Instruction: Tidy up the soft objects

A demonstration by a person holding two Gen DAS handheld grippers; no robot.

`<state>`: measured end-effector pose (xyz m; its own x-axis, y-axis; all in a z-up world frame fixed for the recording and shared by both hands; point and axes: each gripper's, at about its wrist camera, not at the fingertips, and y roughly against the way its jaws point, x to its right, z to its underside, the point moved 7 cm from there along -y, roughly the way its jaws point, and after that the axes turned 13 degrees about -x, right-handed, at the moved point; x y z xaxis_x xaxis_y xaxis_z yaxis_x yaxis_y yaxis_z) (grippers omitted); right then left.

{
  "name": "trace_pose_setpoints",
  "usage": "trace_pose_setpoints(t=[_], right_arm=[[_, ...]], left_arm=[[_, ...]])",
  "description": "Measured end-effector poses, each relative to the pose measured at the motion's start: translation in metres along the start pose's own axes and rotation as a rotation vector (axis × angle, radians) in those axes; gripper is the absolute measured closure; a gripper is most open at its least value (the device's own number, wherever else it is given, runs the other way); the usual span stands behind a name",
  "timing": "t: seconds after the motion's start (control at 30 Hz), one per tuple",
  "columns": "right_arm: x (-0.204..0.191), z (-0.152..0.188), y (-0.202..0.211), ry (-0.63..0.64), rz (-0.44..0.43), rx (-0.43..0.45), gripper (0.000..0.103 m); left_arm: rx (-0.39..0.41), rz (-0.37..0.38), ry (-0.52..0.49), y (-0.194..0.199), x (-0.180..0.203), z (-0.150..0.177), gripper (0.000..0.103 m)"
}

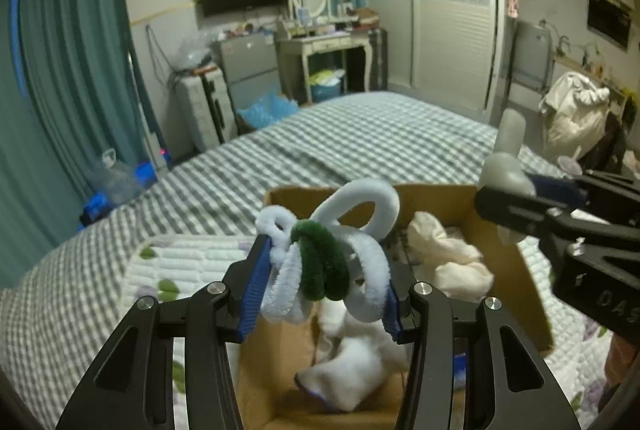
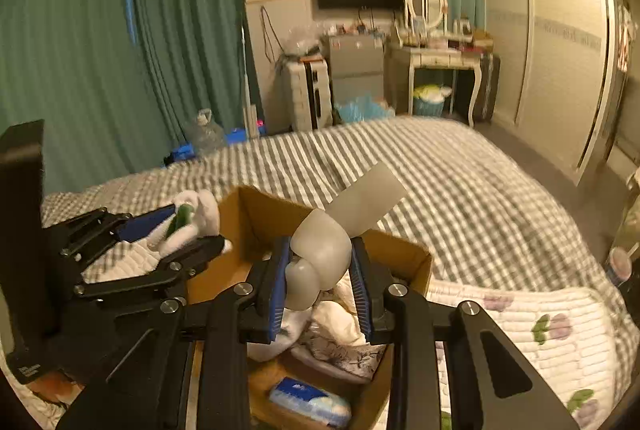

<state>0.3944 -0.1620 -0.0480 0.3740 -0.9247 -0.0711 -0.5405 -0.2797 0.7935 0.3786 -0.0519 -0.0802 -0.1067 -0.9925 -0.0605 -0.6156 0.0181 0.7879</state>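
Observation:
My left gripper (image 1: 324, 262) is shut on a bundle of white and green fuzzy loops (image 1: 328, 258), held over an open cardboard box (image 1: 524, 270) on the bed. The box holds white and cream cloths (image 1: 448, 262). My right gripper (image 2: 320, 278) is shut on a pale grey knotted rubbery piece (image 2: 328, 246) above the same box (image 2: 416, 266). From the left wrist, the right gripper (image 1: 500, 198) comes in from the right with that grey piece (image 1: 506, 162). In the right wrist view the left gripper (image 2: 180, 226) sits at the left with the fuzzy loops (image 2: 192, 218).
The box stands on a quilted floral pad (image 2: 552, 334) over a checked bedcover (image 1: 360, 142). A blue-and-white tissue pack (image 2: 308, 402) lies in the box's near corner. Past the bed are a dresser (image 1: 320, 46), suitcase, water jug and teal curtains.

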Motion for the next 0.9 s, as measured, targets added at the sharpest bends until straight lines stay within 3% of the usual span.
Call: trace_pose_setpoints(t=[0.17, 0.23, 0.27, 0.33, 0.4, 0.47, 0.57, 0.67, 0.9], right_arm=[[0.016, 0.003, -0.040, -0.022, -0.017, -0.063, 0.073], [0.019, 0.007, -0.050, -0.040, -0.026, -0.079, 0.068], [0.021, 0.008, -0.053, -0.052, -0.024, -0.085, 0.055], [0.023, 0.009, -0.054, -0.072, -0.020, -0.090, 0.046], [0.028, 0.008, -0.048, -0.089, -0.011, -0.079, 0.045], [0.031, 0.008, -0.034, -0.100, 0.019, -0.059, 0.045], [0.034, 0.009, -0.003, -0.120, 0.046, -0.031, 0.045], [0.030, 0.008, 0.049, -0.128, 0.076, 0.018, 0.045], [-0.002, 0.006, 0.194, -0.088, 0.148, 0.188, 0.045]], left_arm=[[-0.013, -0.004, -0.015, -0.014, 0.007, 0.004, 0.056], [-0.016, -0.007, -0.011, -0.016, 0.008, 0.006, 0.052], [-0.010, 0.002, -0.007, -0.015, 0.009, 0.007, 0.054], [-0.018, -0.005, 0.005, -0.015, 0.006, 0.008, 0.039], [-0.019, 0.005, 0.031, -0.009, 0.003, 0.010, 0.023], [-0.004, 0.015, 0.048, 0.001, 0.002, 0.009, 0.022], [0.019, 0.012, 0.051, 0.030, 0.001, 0.006, 0.022], [0.093, 0.000, 0.038, 0.080, 0.002, 0.000, 0.022], [0.343, -0.007, 0.009, 0.241, 0.000, -0.010, 0.021]])
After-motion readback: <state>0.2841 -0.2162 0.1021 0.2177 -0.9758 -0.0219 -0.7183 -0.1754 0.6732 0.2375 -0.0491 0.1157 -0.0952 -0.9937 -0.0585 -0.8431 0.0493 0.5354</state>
